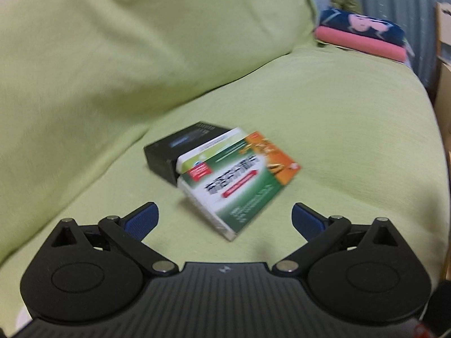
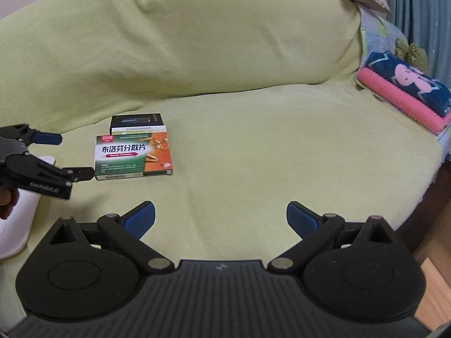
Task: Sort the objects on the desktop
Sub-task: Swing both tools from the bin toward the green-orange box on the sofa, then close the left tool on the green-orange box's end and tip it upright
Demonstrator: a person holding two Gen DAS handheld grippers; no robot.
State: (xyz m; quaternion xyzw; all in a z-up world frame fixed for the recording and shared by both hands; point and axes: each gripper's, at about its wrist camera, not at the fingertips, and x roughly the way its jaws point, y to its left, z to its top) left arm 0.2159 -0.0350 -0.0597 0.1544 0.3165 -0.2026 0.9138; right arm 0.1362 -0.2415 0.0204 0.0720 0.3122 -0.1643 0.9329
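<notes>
A green, white and orange medicine box (image 1: 239,180) (image 2: 134,156) lies flat on the green-covered sofa seat (image 2: 253,155). A second white box (image 1: 208,148) (image 2: 138,129) lies behind it, and a black box (image 1: 174,146) (image 2: 136,119) behind that; all three touch. My left gripper (image 1: 224,219) is open and empty, just short of the medicine box; it also shows in the right wrist view (image 2: 76,155) at the left of the boxes. My right gripper (image 2: 220,218) is open and empty, well to the right of the boxes.
The sofa's green backrest (image 2: 183,42) rises behind the boxes. A folded pink towel (image 2: 403,102) and a dark blue printed cloth (image 2: 408,79) lie at the seat's right end. A white object (image 2: 17,219) lies at the left. The seat's edge drops away on the right.
</notes>
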